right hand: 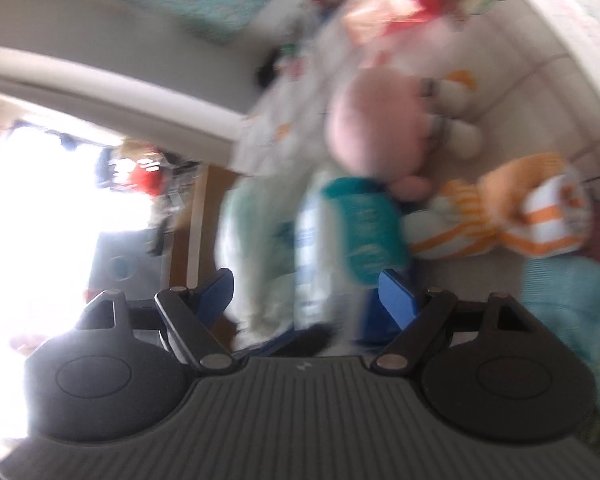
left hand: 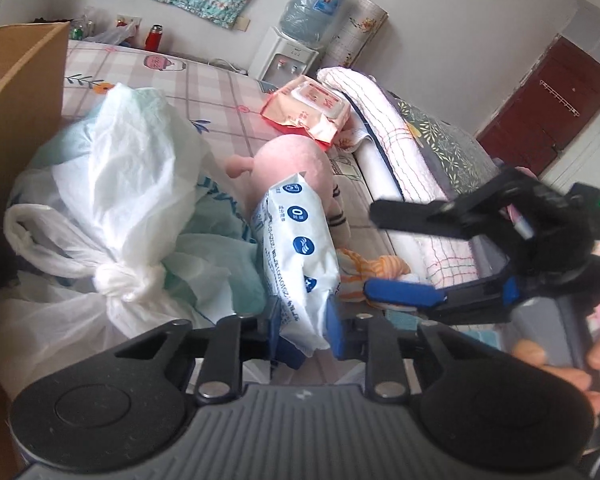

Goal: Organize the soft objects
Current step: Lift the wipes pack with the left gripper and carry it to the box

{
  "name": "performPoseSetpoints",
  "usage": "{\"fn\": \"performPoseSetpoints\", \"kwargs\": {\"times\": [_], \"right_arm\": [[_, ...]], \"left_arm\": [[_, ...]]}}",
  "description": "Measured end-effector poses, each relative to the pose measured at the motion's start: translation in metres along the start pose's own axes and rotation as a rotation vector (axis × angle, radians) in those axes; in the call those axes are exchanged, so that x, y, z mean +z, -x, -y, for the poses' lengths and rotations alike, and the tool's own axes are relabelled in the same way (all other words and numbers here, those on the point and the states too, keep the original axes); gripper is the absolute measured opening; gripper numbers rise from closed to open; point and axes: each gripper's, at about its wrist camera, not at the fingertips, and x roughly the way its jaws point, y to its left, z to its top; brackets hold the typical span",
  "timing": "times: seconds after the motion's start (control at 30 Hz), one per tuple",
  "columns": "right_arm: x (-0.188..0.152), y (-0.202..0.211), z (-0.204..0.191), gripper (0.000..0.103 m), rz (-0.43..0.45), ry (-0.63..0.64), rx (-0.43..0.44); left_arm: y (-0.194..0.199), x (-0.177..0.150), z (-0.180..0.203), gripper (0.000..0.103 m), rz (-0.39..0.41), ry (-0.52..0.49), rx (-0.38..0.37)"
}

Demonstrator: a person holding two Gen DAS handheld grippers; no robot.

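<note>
Left wrist view: two wipe packs. Left gripper clamps white-blue plastic wipes pack, long axis pointing away over bed; red pack beyond. Right gripper fingers apart.

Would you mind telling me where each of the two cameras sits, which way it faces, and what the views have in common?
Left wrist view: sits on the left claw, facing across the bed toward the white water dispenser; it shows this claw shut on a white blue-printed wipes pack, the open right claw, and the person's fingers.
Right wrist view: sits on the right claw, blurred, facing the bed; its blue pads stand apart.
Shared: the round pink plush toy and the orange-striped soft toy.
</note>
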Motion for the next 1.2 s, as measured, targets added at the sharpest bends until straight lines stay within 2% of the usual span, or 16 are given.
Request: {"fn": "performPoseSetpoints", "kwargs": {"times": [0.17,0.3,0.47,0.67,0.8,0.83,0.9,1.1,1.2], "right_arm": [[0.009,-0.026,0.021,0.080,-0.058,-0.121,-0.034],[0.014,-0.052,0.033,0.081,-0.123,-0.212,-0.053],[0.015,-0.075,0.035,0.089,-0.165,-0.245,-0.046],[0.012,-0.074,0.036,0.091,-0.144,-0.256,-0.027],[0.008,-0.064,0.036,0.090,-0.117,-0.242,-0.006],[0.007,-0.063,0.037,0.089,-0.112,-0.245,0.000],[0.007,-0.061,0.037,0.089,-0.102,-0.250,0.009],[0.007,-0.055,0.045,0.089,-0.098,-0.251,0.017],[0.007,-0.057,0.044,0.088,-0.094,-0.255,0.015]], "left_arm": [[0.004,0.000,-0.008,0.022,0.004,0.022,0.007],[0.006,0.002,-0.017,0.021,0.011,0.047,0.046],[0.006,0.002,-0.025,0.019,0.011,0.066,0.053],[0.010,0.005,-0.018,0.022,0.017,0.014,0.047],[0.013,0.012,-0.011,0.036,0.051,-0.019,0.051],[0.013,0.015,-0.008,0.042,0.052,-0.026,0.052],[0.007,0.019,-0.003,0.046,0.037,-0.050,0.056],[-0.014,0.029,0.003,0.044,0.005,-0.048,0.084],[-0.019,0.029,0.001,0.035,0.010,-0.053,0.098]]}}
